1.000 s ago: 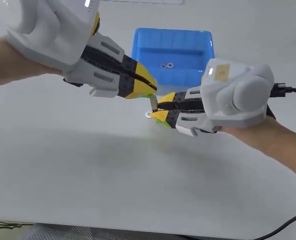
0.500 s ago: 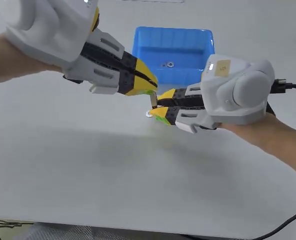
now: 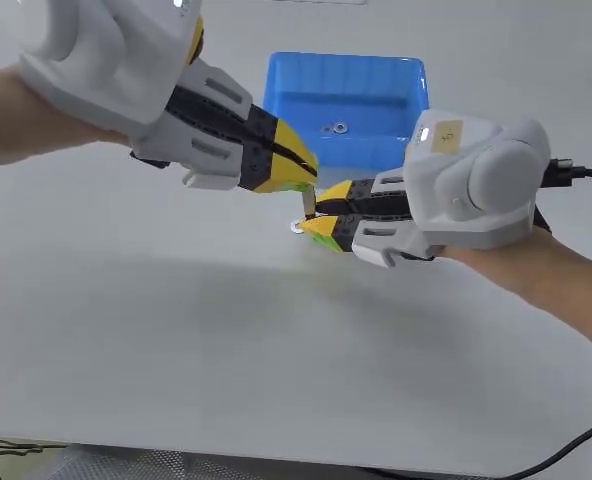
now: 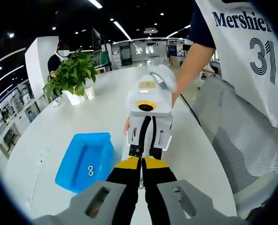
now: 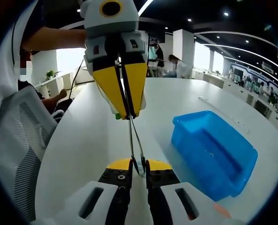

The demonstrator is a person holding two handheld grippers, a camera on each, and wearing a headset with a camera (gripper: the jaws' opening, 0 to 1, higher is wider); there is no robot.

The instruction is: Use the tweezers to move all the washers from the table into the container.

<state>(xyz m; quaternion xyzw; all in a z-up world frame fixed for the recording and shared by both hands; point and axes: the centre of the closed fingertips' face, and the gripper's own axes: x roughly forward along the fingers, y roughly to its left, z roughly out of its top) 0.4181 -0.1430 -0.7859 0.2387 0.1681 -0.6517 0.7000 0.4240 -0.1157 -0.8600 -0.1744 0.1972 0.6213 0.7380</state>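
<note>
Overlapping the container's (image 3: pixel 376 92) corner, left gripper (image 3: pixel 309 178) holds tweezers (image 5: pixel 133 136).

**Open-plan office hall, seen from a long white bench (image 4: pixel 96 117)**

Strip lights (image 4: pixel 122 30) run in lines across a dark ceiling, above white columns (image 5: pixel 183 47) and a wide, open floor. The curved bench reaches far back into the room. A potted plant (image 4: pixel 73 77) stands on it towards the far end, and a mesh-backed office chair (image 5: pixel 12 140) sits beside it. More white worktops line the far side of the hall, where people (image 5: pixel 176 65) stand in the background.
</note>
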